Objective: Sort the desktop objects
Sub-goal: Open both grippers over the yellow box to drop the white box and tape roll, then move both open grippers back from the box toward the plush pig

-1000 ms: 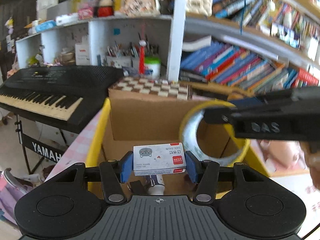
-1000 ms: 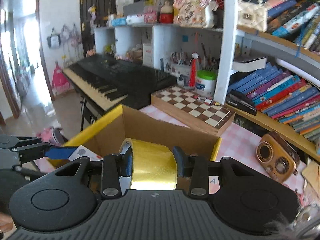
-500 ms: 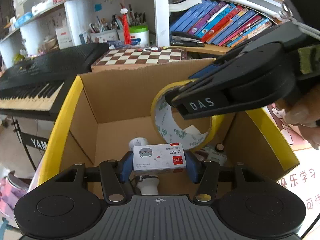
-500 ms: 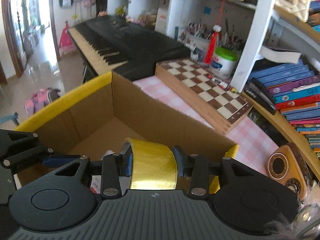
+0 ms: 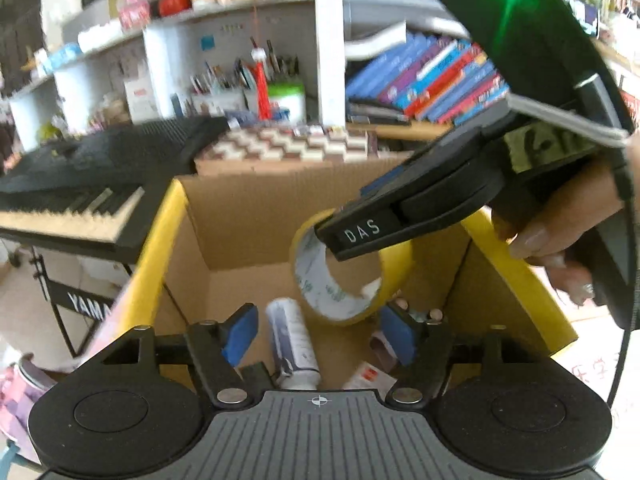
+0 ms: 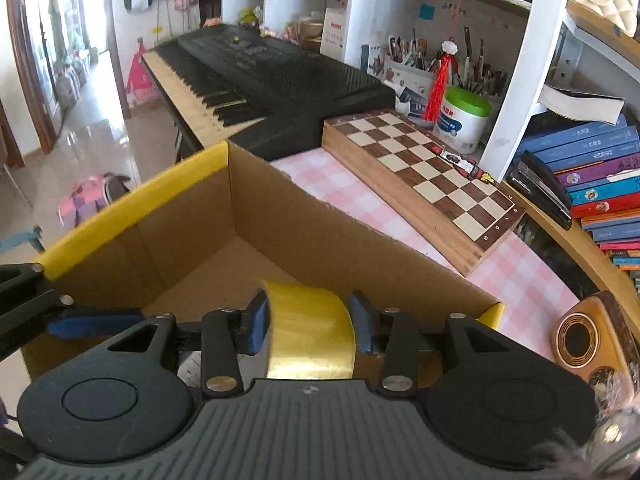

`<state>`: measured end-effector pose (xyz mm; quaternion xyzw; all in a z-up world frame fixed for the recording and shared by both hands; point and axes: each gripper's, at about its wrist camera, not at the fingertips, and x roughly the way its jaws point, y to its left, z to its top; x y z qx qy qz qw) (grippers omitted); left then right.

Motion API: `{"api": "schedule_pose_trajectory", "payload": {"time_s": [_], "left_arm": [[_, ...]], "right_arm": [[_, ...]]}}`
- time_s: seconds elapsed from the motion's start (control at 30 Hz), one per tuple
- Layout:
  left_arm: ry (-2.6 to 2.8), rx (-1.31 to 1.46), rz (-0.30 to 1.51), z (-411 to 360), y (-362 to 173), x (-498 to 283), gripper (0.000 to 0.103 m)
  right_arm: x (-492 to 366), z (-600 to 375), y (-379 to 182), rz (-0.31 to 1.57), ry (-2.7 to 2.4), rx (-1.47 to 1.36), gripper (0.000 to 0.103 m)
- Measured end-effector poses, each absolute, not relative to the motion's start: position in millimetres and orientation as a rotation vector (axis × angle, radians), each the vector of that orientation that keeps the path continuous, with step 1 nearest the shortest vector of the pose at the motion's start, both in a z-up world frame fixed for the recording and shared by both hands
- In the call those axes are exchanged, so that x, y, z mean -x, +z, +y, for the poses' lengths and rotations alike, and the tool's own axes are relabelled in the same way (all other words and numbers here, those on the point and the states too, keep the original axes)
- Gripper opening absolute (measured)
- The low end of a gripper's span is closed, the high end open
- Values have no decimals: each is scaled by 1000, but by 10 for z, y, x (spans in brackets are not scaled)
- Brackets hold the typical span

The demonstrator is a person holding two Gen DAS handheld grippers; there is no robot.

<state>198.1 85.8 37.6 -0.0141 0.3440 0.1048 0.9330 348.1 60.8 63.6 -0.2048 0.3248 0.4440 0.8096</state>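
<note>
Over the cardboard box (image 5: 256, 216), the left claw (image 5: 320, 334) was opening, empty; the right claw (image 6: 308, 326) was opening around the yellow tape roll (image 6: 310, 332).

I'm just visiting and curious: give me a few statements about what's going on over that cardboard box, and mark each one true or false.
1. The yellow tape roll sits between the pads of the right tool, above the cardboard box. True; those jaws are opening.
2. The left tool grips a small white card box. False: nothing is between its opening pads.
3. A white tube lies inside the box. True.
4. The chessboard lies inside the box. False: it rests on the pink checked cloth behind the box.
5. The keyboard is white all over. False: its body is black.
</note>
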Motion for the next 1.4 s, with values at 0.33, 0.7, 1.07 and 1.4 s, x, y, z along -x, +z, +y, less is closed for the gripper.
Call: {"api": "schedule_pose_trajectory", "payload": {"time_s": [0.33, 0.7, 1.07, 1.4], "left_arm": [[273, 26, 583, 941, 677, -1620, 82], [282, 61, 524, 1063, 832, -1205, 86], [275, 128, 486, 1150, 903, -764, 86], [217, 147, 480, 1007, 881, -440, 86]], "right_arm": [[-3288, 306, 1057, 592, 902, 268, 49], [-2791, -107, 1270, 534, 805, 198, 49], [-2248, -682, 1190, 525, 601, 120, 48], [-1536, -1055, 953, 550, 483, 88, 48]]}}
